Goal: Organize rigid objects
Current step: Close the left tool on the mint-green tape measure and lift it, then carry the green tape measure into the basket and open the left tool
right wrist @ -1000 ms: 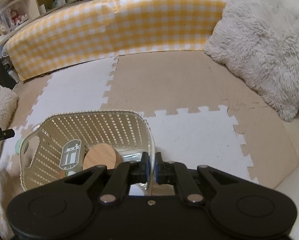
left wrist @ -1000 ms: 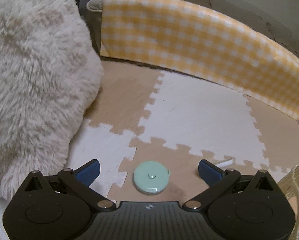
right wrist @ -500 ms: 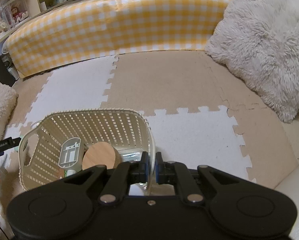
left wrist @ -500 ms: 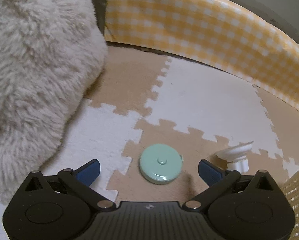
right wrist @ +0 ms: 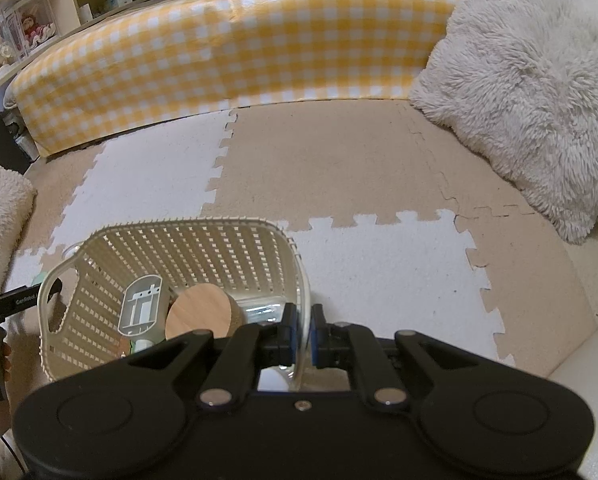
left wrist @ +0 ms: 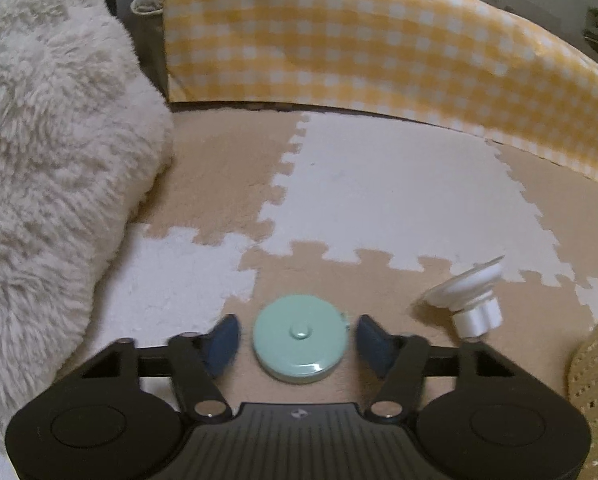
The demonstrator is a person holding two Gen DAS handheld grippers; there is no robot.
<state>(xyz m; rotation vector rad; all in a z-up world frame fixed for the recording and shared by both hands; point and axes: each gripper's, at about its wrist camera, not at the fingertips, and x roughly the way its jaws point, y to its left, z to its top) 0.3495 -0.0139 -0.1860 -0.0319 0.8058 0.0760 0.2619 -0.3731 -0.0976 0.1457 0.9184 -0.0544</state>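
Left gripper [left wrist: 299, 340]: we hold it parted, blue pads either side of the mint tape measure [left wrist: 300, 338], which lies on the foam mat [left wrist: 379, 200].
Right gripper [right wrist: 303, 330]: we clamp the basket [right wrist: 179, 248] rim.

Both wrist views looked low and close across the foam mat [left wrist: 379, 184] toward the checked bumper [right wrist: 227, 56]. Both showed the basket [right wrist: 179, 240].

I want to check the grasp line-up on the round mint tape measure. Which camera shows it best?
The left wrist view: the mint tape measure lies flat on the foam mat, fully visible between the open fingers of the left gripper. The right wrist view shows at most a mint sliver beside the basket, which the right gripper clamps by its rim.
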